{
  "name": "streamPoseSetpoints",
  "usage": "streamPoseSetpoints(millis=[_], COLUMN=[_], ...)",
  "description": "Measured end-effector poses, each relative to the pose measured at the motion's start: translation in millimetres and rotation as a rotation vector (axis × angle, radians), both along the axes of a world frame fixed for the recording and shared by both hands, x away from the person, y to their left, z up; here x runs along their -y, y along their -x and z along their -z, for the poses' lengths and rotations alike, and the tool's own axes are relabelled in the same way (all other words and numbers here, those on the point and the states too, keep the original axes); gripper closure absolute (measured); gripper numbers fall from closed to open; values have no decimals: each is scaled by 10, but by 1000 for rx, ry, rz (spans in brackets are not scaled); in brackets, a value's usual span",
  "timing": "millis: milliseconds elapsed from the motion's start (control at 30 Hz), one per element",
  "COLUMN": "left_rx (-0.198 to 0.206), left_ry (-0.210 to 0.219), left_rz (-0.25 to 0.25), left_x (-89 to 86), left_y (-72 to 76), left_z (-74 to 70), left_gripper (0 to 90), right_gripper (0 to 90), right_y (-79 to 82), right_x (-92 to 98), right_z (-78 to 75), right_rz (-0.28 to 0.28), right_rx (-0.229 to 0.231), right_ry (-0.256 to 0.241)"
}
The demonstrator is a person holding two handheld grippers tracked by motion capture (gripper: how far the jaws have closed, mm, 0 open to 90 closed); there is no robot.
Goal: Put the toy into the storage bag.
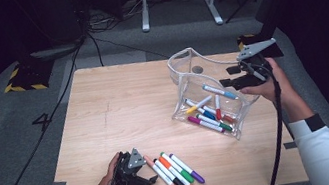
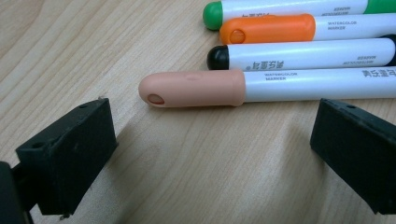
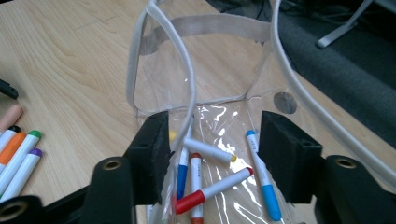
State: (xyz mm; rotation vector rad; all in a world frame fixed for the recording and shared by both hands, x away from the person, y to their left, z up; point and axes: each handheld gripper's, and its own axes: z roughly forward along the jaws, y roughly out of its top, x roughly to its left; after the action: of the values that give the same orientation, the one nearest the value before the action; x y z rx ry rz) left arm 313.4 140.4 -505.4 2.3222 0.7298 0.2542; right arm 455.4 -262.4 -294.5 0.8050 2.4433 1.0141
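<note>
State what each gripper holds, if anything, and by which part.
The left gripper holds nothing; its jaws stand open. Whether the right gripper grips the clear pouch's rim cannot be told.

Your table carries two groups of things. Near its front edge, a little left of the middle, five markers lie side by side in a row on the bare wood, slanting from near-right to far-left. Your left gripper rests on the table just left of that row, its jaws straddling the cap end of the nearest marker without touching it. Toward the far right stands the pouch, mouth upward, with several more markers lying crossed inside it. Your right gripper sits at the pouch's right rim, one jaw to each side of that wall.
</note>
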Motion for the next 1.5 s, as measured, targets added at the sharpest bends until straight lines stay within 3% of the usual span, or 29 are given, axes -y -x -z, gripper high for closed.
streamPoseSetpoints(millis=[100,300,467,533,667,767,867,1000,1067,1100,1233,1367,1500], left_rx=[0,0,1,0,0,0,0,0,0,0,0,1,1], left_ry=[1,0,-1,1,1,0,0,-2,-1,-1,-1,0,-1], left_rz=[-2,-1,-3,-5,-5,-5,-5,-10,-10,-10,-10,-11,-11], left_x=[1,0,0,1,1,1,1,1,1,1,1,2,10], left_y=[2,1,3,5,5,5,5,9,9,9,9,10,14], left_z=[0,0,0,0,0,0,0,-1,-1,-1,-1,0,-1], left_gripper=[5,5,4,5,5,4,5,5,5,5,5,5,5], right_gripper=[389,370,365,363,356,354,353,353,349,346,348,356,374], right_y=[153,583,927,1023,1188,1289,1358,1422,1433,1448,1473,1492,1475], right_x=[99,172,147,134,73,-10,-131,-352,-439,-507,-684,-850,-910], right_z=[-54,-105,-30,49,291,542,800,1213,1352,1428,1582,1755,1867], right_rz=[2,-62,-119,-132,-146,-176,-199,-252,-278,-300,-341,-370,-362], right_rx=[32,98,125,115,108,73,53,-9,-54,-64,-111,-138,-152], right_ry=[-38,-96,-110,-129,-118,-124,-94,-71,-83,-63,-69,-24,17])
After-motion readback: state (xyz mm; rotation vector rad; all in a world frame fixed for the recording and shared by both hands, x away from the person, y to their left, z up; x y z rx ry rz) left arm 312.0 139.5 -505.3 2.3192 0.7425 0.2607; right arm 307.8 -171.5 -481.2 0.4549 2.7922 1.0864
